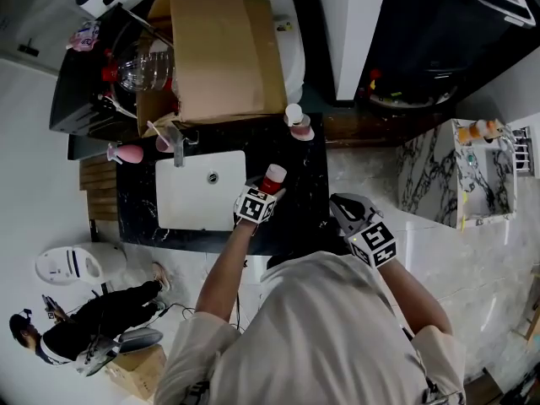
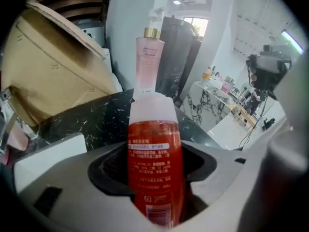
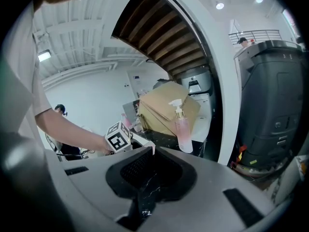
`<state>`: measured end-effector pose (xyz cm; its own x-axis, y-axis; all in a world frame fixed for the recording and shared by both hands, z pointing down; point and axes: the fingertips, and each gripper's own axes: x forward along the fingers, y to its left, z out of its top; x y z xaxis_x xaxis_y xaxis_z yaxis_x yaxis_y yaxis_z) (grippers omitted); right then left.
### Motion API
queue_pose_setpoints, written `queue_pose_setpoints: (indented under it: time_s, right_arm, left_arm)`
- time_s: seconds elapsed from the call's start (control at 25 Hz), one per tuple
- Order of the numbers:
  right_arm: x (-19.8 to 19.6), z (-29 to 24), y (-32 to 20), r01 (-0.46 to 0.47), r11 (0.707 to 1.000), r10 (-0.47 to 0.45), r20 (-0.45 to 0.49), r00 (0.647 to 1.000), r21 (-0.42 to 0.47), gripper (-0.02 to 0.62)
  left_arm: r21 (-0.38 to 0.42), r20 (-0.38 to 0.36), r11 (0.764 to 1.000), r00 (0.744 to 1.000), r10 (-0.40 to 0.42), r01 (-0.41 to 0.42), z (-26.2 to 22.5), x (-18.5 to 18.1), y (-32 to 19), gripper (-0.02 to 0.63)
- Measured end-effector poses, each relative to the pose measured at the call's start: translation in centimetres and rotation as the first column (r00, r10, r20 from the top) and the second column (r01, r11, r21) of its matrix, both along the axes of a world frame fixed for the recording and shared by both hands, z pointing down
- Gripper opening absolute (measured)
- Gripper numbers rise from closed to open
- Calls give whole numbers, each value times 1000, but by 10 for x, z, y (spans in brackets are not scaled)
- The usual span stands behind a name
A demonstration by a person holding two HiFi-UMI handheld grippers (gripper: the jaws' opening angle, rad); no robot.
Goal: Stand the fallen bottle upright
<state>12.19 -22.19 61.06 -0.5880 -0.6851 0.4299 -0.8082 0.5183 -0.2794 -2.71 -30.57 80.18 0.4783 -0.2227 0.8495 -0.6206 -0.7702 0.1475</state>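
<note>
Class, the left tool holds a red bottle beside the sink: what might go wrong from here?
The left tool grips the red plastic bottle with its translucent cap at mid-body only; it may swing or slip. Placed on the rim of the white rectangular sink, it would likely topple.

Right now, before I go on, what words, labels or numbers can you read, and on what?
No text reads clearly.
Red bottle in the left claw: white label strip and rows of fine print, too small and blurred to read.
Pink pump bottle: small mark on its front, unreadable.
Marker cube on that claw: black-and-white squares, no words.
Cardboard box: no print visible.
</note>
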Motion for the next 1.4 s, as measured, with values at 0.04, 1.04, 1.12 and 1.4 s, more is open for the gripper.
queue_pose_setpoints:
  time_s: [0.04, 1.04, 1.12, 1.4]
  right_arm:
    - [-1, -1, 0, 0, 1000, 0, -1, 1000, 3, 38]
    - [-7, -27, 23, 8, 997, -8, 6, 1000, 75, 38]
    - [-8, -27, 25, 20, 997, -21, 4, 1000, 79, 38]
    - [-10, -25, 31, 64, 995, -63, -11, 998, 75, 38]
  left_arm:
    - [2, -4, 1000, 1000, -2, 2, -3, 0, 1, 288]
    - [263, -211, 934, 959, -187, 240, -93, -17, 12, 288]
    - [286, -238, 923, 952, -192, 258, -98, -16, 14, 288]
    - [355, -338, 889, 926, -167, 290, -110, -3, 28, 288]
